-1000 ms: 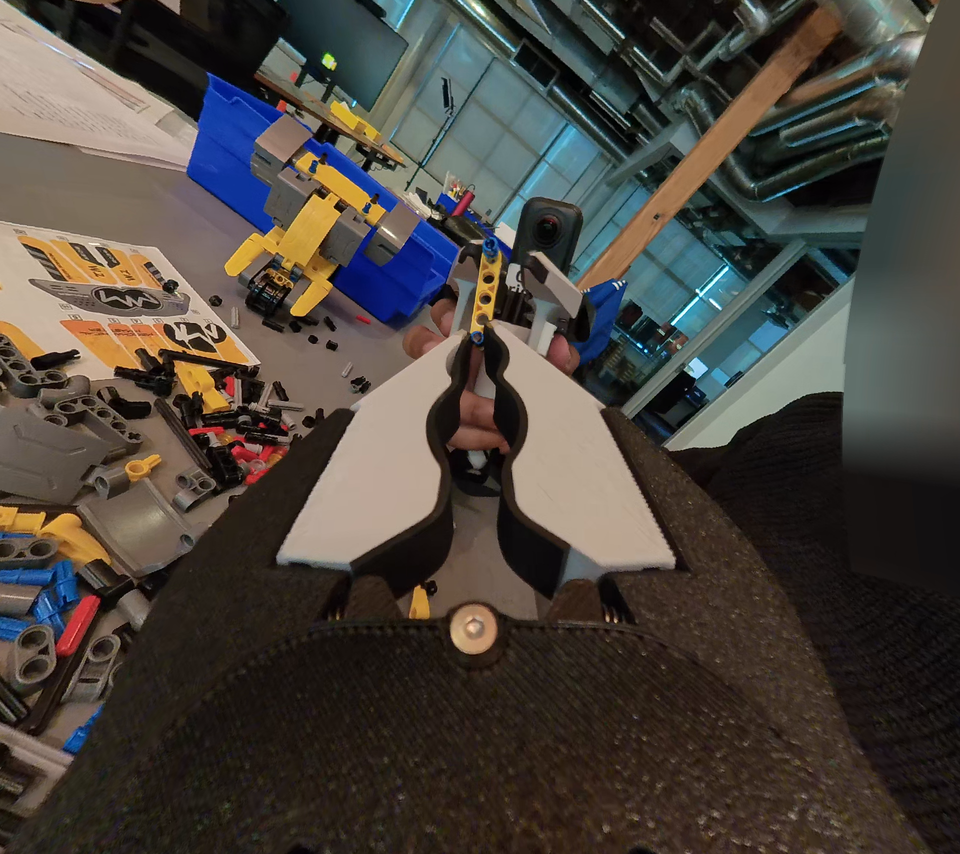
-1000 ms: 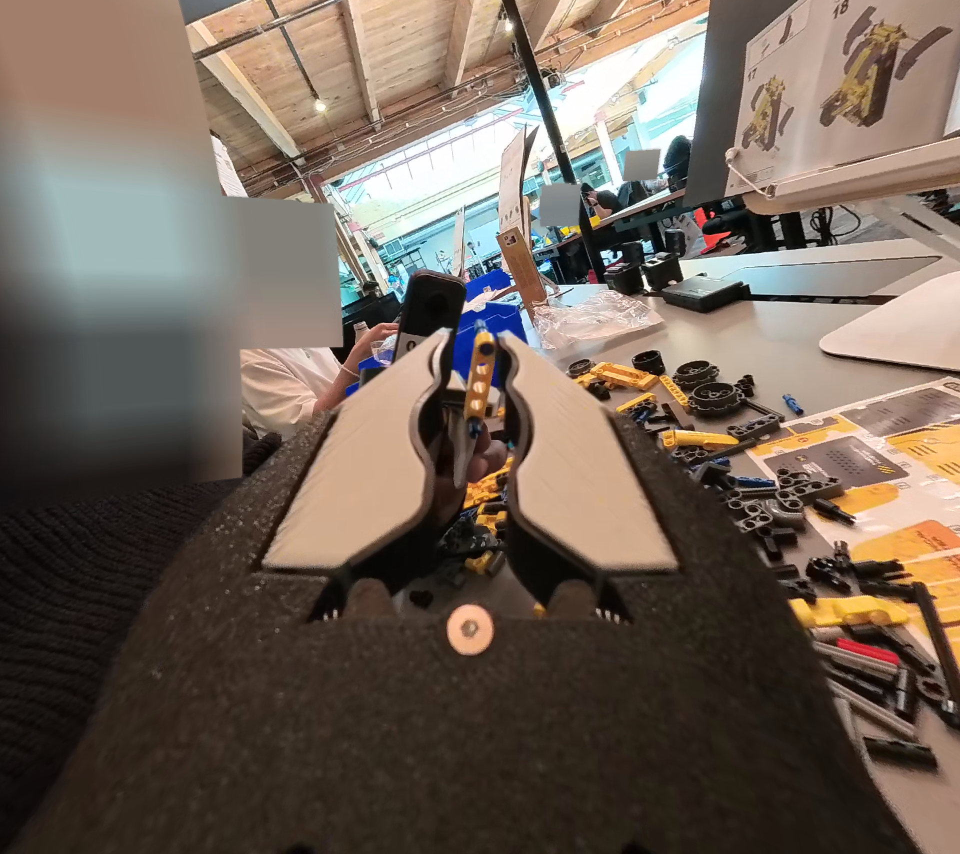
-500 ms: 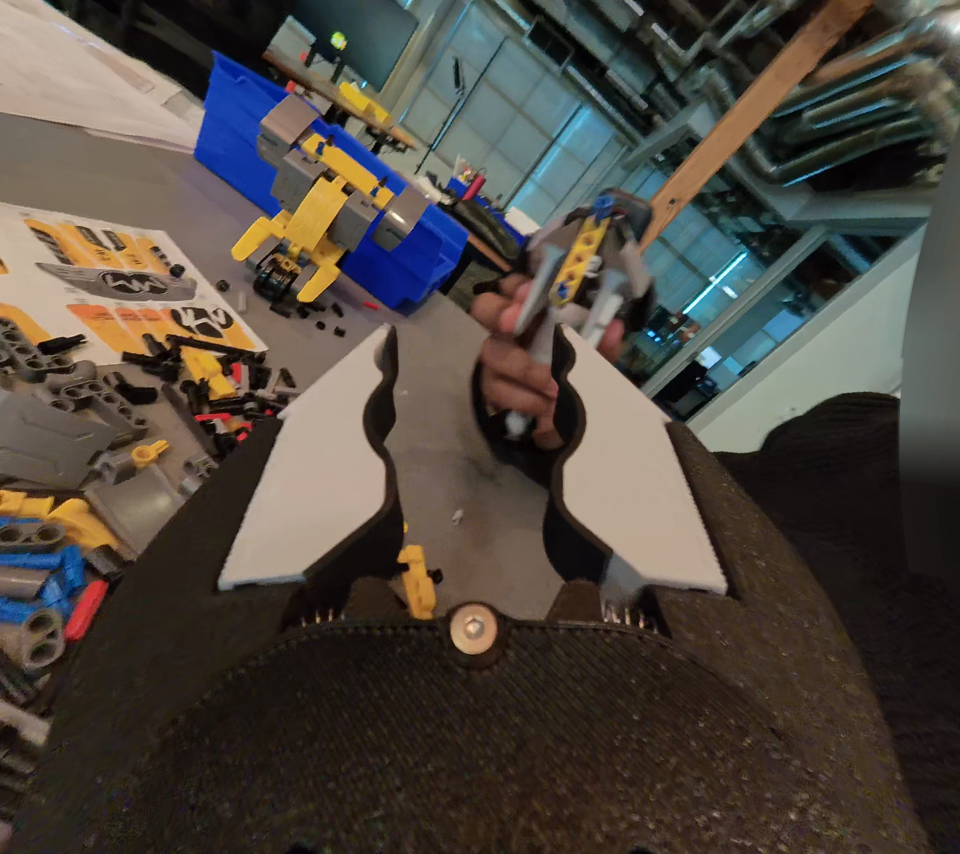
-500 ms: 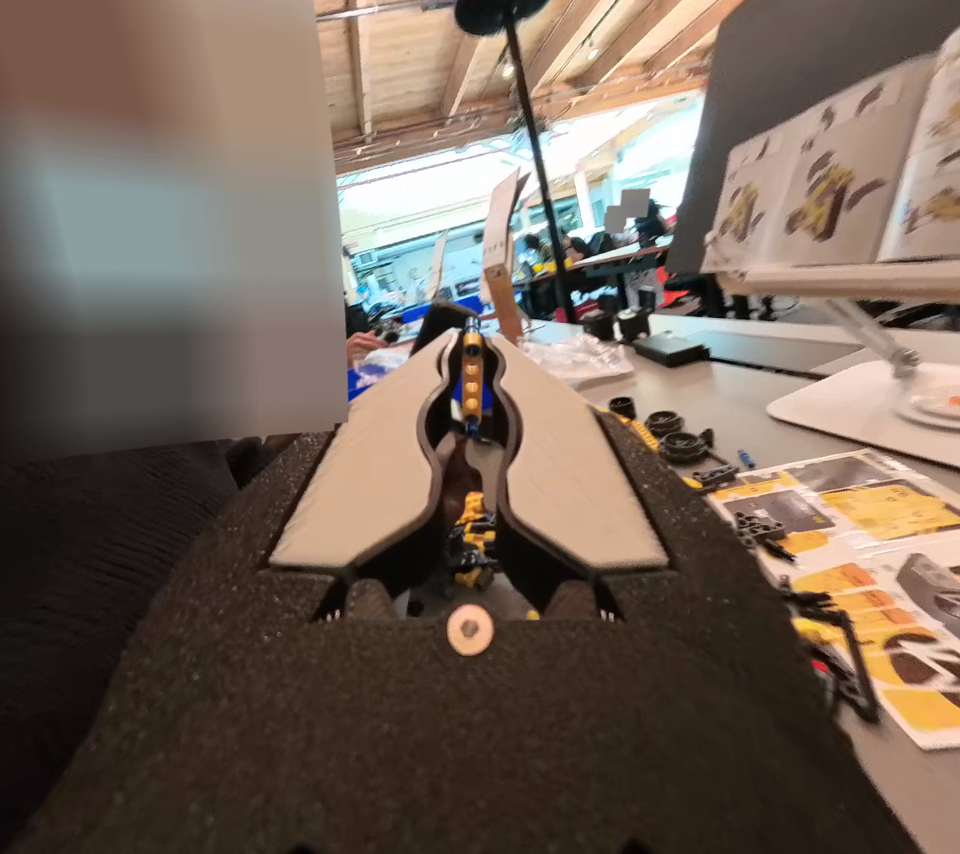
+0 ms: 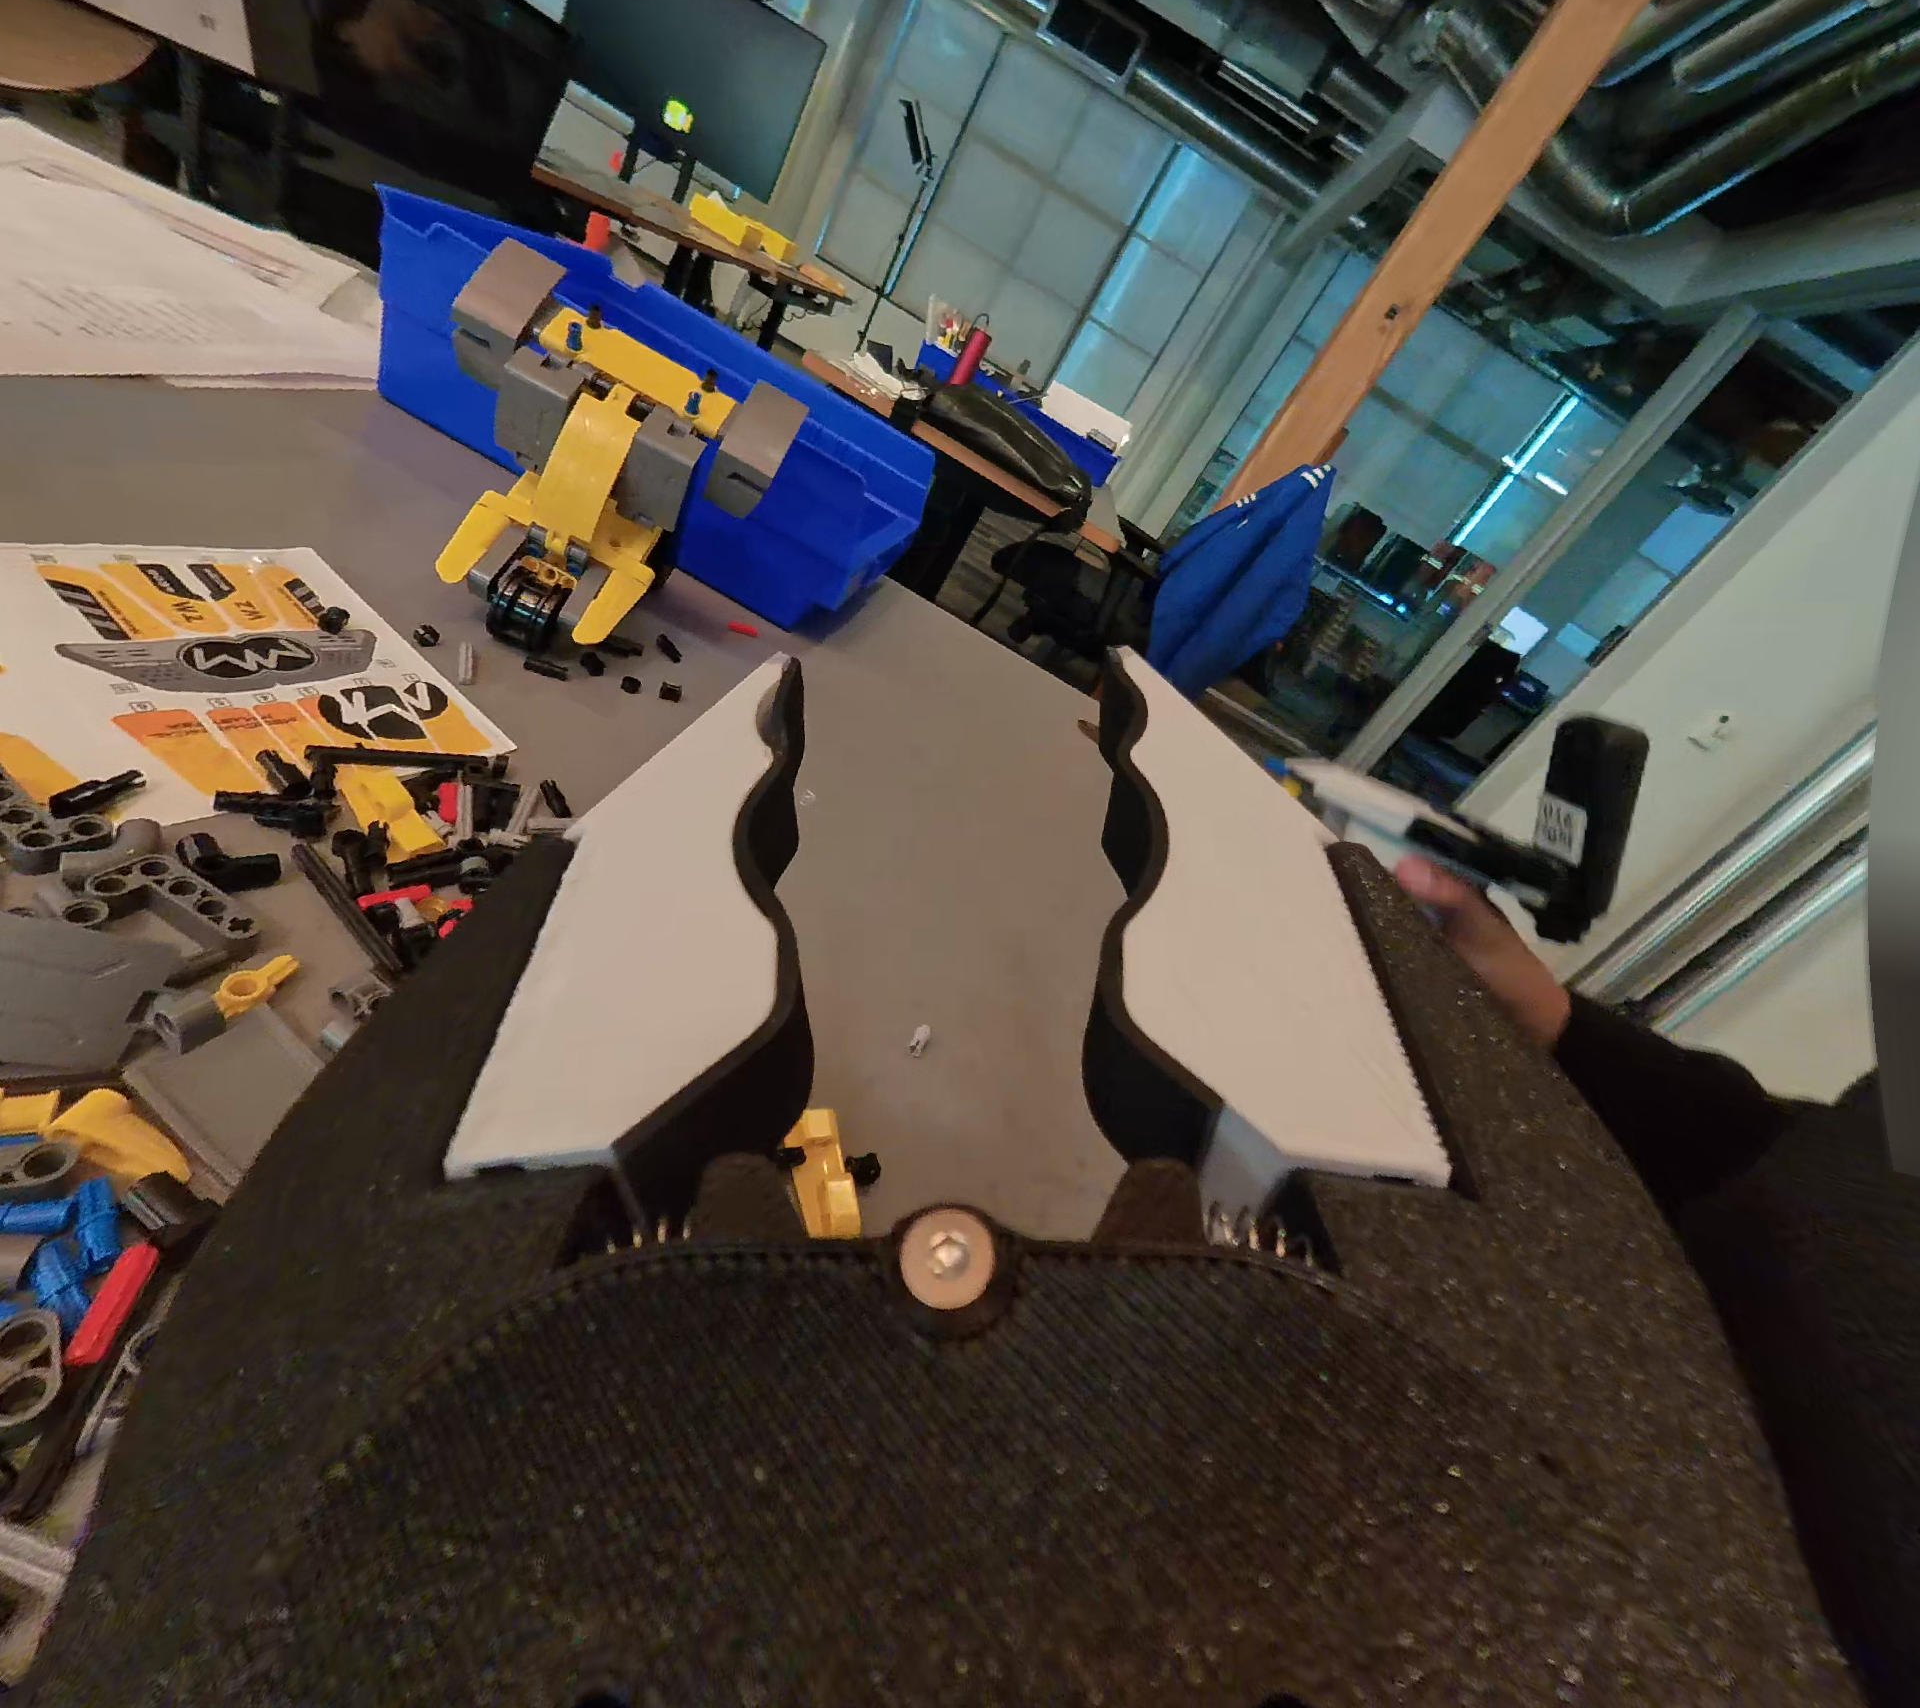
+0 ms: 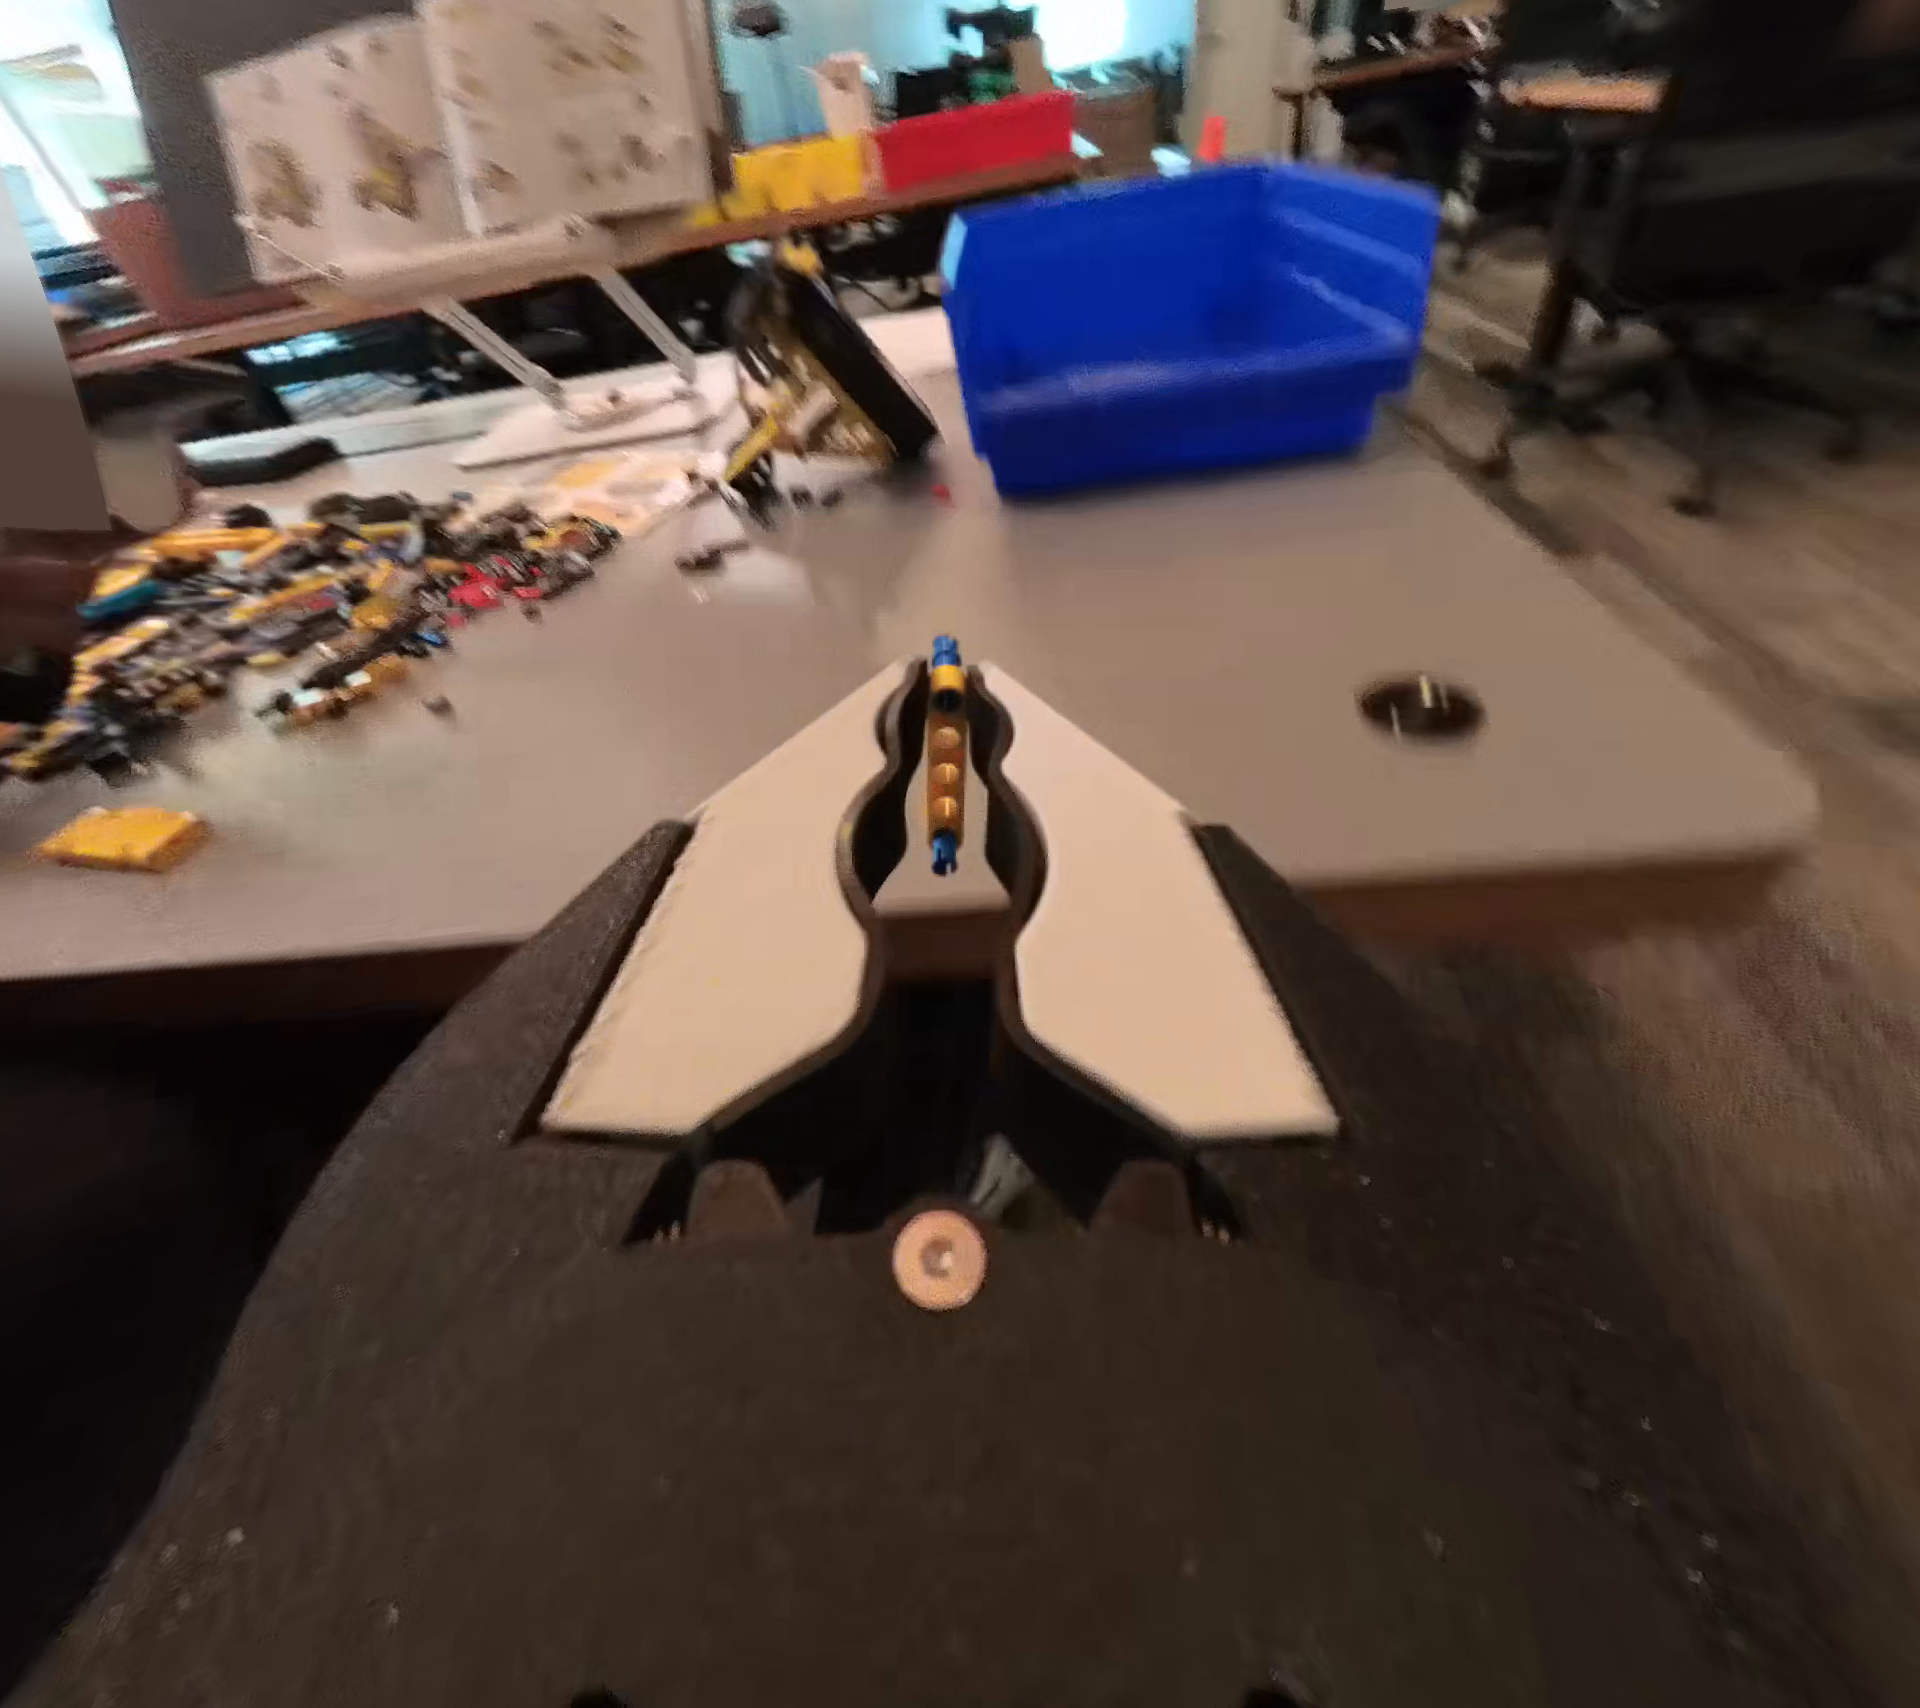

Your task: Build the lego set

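My left gripper [image 5: 951, 692] is open and empty, over bare grey table. My right gripper [image 6: 945, 671] is shut on a yellow beam with blue pins [image 6: 943, 754], held above the table's near edge. The right gripper also shows at the right edge of the left wrist view [image 5: 1455, 837]. The part-built yellow and grey model [image 5: 603, 453] stands in front of the blue bin [image 5: 831, 505], ahead and left of the left gripper. In the blurred right wrist view the model [image 6: 821, 401] stands left of the bin [image 6: 1184, 328].
Loose bricks [image 5: 208, 889] and a sticker sheet [image 5: 208, 671] lie left of the left gripper. A small yellow piece [image 5: 826, 1170] lies by its base. In the right wrist view there are the brick pile [image 6: 312, 598], an instruction booklet on a stand [image 6: 447, 120] and a table hole [image 6: 1418, 708].
My left gripper opened and let go of the yellow beam. My right gripper stayed shut on it and swung away to the right, now facing the table and blue bin.
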### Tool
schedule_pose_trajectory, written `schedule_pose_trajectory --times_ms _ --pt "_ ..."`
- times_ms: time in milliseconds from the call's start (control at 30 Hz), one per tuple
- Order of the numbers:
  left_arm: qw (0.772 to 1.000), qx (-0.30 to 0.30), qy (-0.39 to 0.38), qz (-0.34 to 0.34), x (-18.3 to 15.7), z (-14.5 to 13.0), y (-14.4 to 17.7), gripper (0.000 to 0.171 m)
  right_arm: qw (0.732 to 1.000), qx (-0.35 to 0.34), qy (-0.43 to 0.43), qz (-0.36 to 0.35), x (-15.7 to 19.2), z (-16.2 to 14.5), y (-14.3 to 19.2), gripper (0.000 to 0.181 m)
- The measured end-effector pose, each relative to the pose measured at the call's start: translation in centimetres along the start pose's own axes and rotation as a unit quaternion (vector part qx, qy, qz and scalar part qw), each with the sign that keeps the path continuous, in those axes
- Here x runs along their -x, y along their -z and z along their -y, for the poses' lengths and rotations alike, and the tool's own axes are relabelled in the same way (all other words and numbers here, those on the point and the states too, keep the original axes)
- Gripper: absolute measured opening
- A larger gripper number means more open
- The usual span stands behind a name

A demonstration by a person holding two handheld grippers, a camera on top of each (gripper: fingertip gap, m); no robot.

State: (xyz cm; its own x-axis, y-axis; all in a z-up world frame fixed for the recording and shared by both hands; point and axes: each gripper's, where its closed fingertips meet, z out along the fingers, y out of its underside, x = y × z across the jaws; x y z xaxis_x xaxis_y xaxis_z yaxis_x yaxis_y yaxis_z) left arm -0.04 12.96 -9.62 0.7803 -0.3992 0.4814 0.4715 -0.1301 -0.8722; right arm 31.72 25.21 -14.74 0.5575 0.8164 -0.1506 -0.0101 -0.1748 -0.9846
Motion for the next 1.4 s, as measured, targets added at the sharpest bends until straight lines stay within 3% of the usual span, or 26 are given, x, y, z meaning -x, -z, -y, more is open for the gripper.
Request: schedule_pose_trajectory --times_ms 133,300,567,1400 --pt "1.0 -0.005 -0.01 -0.002 -0.2 -0.1 -0.3 0.053 0.998 0.026 -0.011 -0.059 -0.7 -7.7 2.1 0.006" --pt "1.0 -0.01 -0.02 -0.002 -0.4 0.0 -0.3 0.052 0.998 0.011 -0.002 -0.058 -0.8 -11.2 0.3 0.007" --pt "1.0 -0.022 -0.015 0.008 0.6 0.4 -0.1 0.05 0.999 -0.028 -0.004 -0.015 0.3 -9.9 -0.1 0.007" --pt "1.0 -0.019 0.014 0.004 1.1 -0.1 -0.7 0.05 0.999 -0.032 0.004 0.003 0.3 -9.8 -1.0 0.007"
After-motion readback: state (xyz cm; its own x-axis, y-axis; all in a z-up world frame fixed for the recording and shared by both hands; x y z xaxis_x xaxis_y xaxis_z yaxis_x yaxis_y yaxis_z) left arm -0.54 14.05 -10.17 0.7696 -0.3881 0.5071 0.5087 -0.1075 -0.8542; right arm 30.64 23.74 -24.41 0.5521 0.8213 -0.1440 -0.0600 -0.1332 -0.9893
